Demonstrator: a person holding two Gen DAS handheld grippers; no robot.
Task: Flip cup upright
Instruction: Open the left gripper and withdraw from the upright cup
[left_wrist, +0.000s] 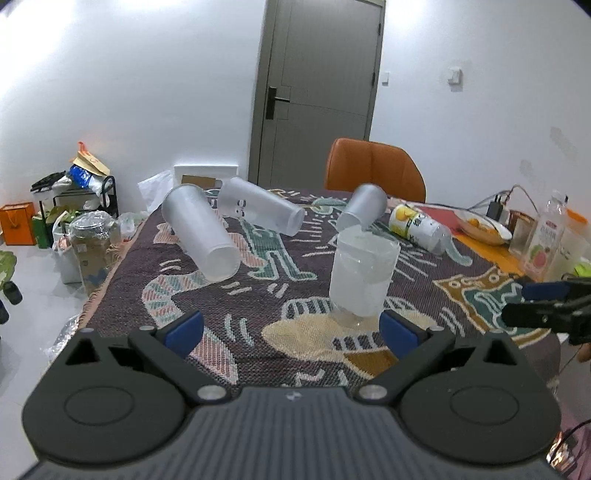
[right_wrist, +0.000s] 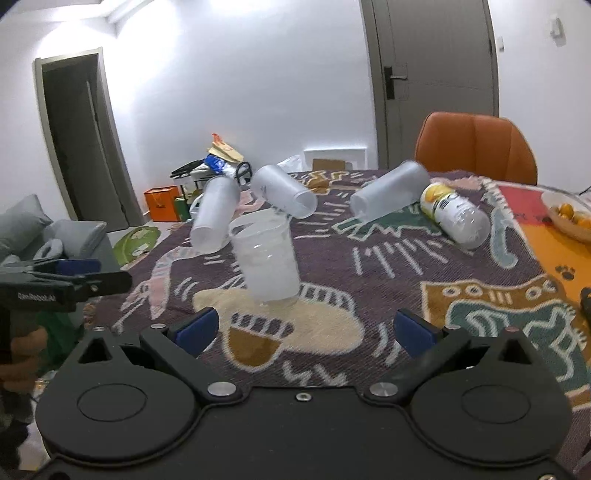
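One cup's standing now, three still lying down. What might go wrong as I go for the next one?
The upright cup stands right ahead of the open left gripper; reaching past it may knock it over. The three lying cups are round and may roll on the woven cloth. One lies near the fallen bottle.

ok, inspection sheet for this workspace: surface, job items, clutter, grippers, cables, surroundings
Surface: table under a patterned woven cloth.
Job's things: one frosted cup stands upright nearest the grippers; three frosted cups lie on their sides behind it: left, middle, right.
Clutter: yellow-label bottle lying down, fruit bowl, upright juice bottle.
Grippers: left gripper and right gripper both open, empty.
Cables: charger and wires at the far right edge.
Surroundings: orange chair, grey door, floor clutter.
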